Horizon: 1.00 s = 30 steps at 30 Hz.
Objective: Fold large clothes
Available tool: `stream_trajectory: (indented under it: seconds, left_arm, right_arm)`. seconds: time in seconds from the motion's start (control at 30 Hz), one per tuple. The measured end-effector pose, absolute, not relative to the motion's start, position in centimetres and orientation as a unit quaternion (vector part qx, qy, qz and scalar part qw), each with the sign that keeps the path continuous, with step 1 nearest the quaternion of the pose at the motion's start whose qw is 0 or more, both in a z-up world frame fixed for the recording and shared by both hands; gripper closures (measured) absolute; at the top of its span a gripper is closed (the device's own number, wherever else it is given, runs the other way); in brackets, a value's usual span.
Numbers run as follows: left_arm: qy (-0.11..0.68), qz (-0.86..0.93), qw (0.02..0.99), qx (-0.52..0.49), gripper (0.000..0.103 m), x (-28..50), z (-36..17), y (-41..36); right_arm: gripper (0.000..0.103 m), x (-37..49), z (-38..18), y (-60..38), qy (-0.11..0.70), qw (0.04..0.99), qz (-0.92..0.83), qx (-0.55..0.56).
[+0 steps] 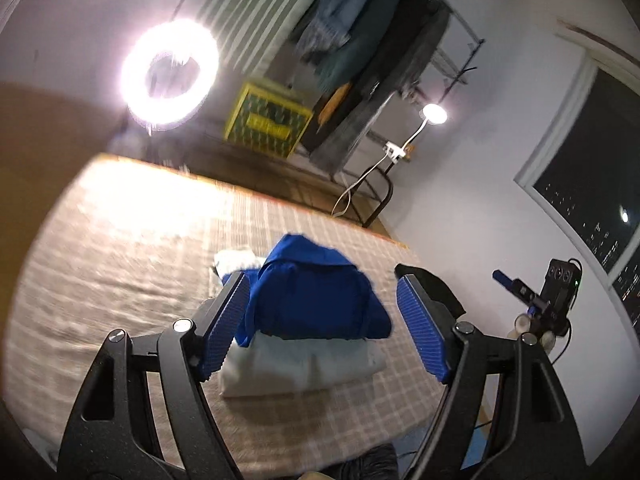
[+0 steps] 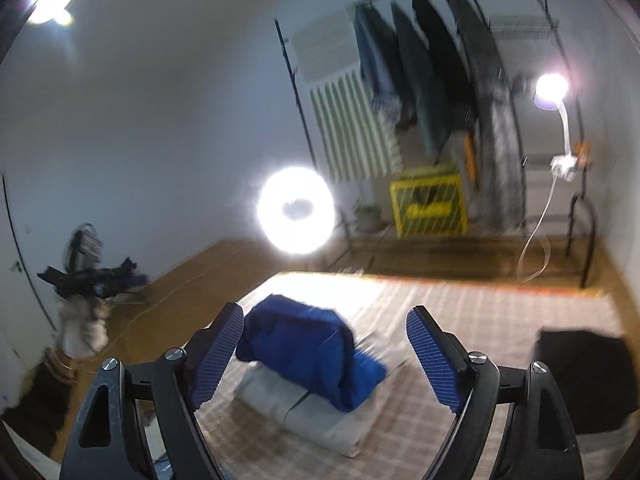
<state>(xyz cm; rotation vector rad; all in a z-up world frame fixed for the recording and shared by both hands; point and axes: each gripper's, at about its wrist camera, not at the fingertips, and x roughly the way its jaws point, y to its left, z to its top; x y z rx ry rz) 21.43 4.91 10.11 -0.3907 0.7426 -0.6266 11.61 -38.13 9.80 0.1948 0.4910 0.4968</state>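
Note:
A folded blue garment (image 1: 316, 296) lies on top of a folded white garment (image 1: 304, 364) on the checked beige cloth (image 1: 120, 272) that covers the surface. My left gripper (image 1: 322, 300) is open and empty, hovering just short of the stack. In the right wrist view the blue garment (image 2: 304, 344) rests on the white one (image 2: 308, 412). My right gripper (image 2: 326, 344) is open and empty above the near side of the stack. The right gripper's body (image 1: 552, 292) shows at the right of the left wrist view.
A dark garment (image 2: 588, 376) lies on the cloth to the right, also seen in the left wrist view (image 1: 436, 292). A bright ring light (image 2: 296, 210) stands beyond the far edge. A clothes rack (image 2: 440, 72), a yellow crate (image 2: 430, 204) and a lamp (image 2: 552, 88) stand at the back.

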Motion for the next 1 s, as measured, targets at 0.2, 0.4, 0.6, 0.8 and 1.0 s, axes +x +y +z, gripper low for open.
stream_trajectory:
  seconds: [0.2,0.4,0.6,0.8,1.0]
  left_arm:
    - [0.412,-0.282,0.853,-0.151,0.025,27.7,2.6,-0.3]
    - [0.428,-0.283,0.846,-0.147,0.025,31.9,-0.6,-2.9]
    - [0.425,-0.308,0.838,-0.150,0.070,32.4,-2.3,-3.9]
    - [0.376,-0.326,0.860,-0.112,0.086,27.9,-0.4,-3.8]
    - [0.355,-0.337,0.871,-0.031,0.086,21.4,-1.3,-2.8]
  right_arm:
    - [0.017,18.0,2.6,-34.3,0.315,0.905,0.264,0.107]
    - [0.017,23.8,-2.7,-30.6,0.383,0.881,0.259,0.103]
    - [0.067,26.3,-5.3,-28.5,0.416,0.866,0.262,0.091]
    - [0.097,21.6,-3.3,-26.5,0.349,0.898,0.269,0.003]
    - [0.097,13.3,-3.3,-27.2,0.278,0.913,0.289,-0.077]
